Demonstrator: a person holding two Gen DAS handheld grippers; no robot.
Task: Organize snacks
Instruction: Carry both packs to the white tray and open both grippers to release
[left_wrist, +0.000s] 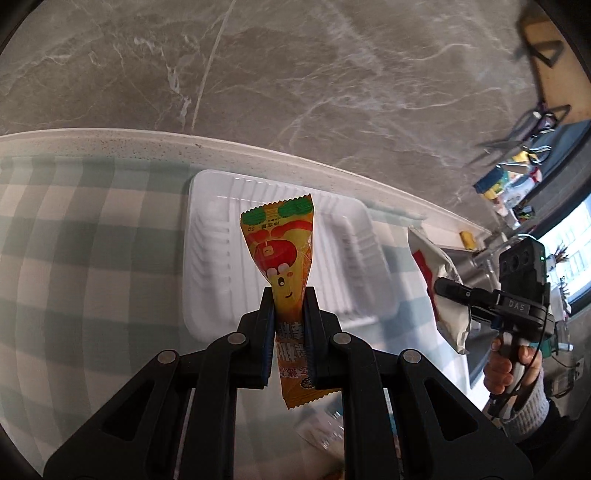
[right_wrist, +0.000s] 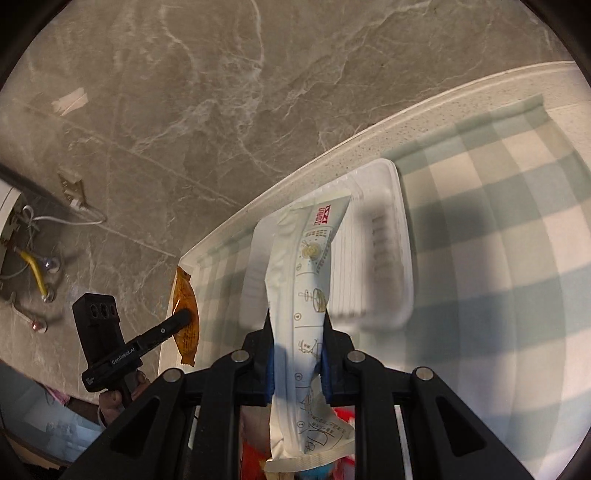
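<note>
Pinching a slim orange-and-yellow snack packet (left_wrist: 275, 258) with a cartoon face printed on it, the left gripper (left_wrist: 289, 295) has its two black fingers pressed against the wrapper's narrow middle, so the packet stands up out of the jaws with its green-marked serrated end on top and its other serrated end hanging below the pads. Off to that gripper's right, a hand (left_wrist: 511, 363) in a pale knitted cuff holds the right gripper (left_wrist: 443, 286), which clamps a long white snack pouch (left_wrist: 448, 317) with a red patch on it.

Seen along the right gripper's (right_wrist: 297, 325) own fingers, the pouch (right_wrist: 308, 280) is a tall white sachet with small line drawings and red lettering near its top, squeezed between blue-lined pads at about mid-length. From this side the left gripper (right_wrist: 183, 315) shows at the lower left, its packet (right_wrist: 186, 325) a flat orange shape past the table's corner.

Just beyond both packets lies a white ribbed plastic tray (left_wrist: 207, 236) with two sunken compartments, resting on a pale green-and-white checked tablecloth (left_wrist: 92, 236). Both packets are held in the air in front of the tray, not touching it. Past the tray runs the speckled white table edge (left_wrist: 258, 151), and farther off the grey veined marble floor (left_wrist: 332, 74).
</note>
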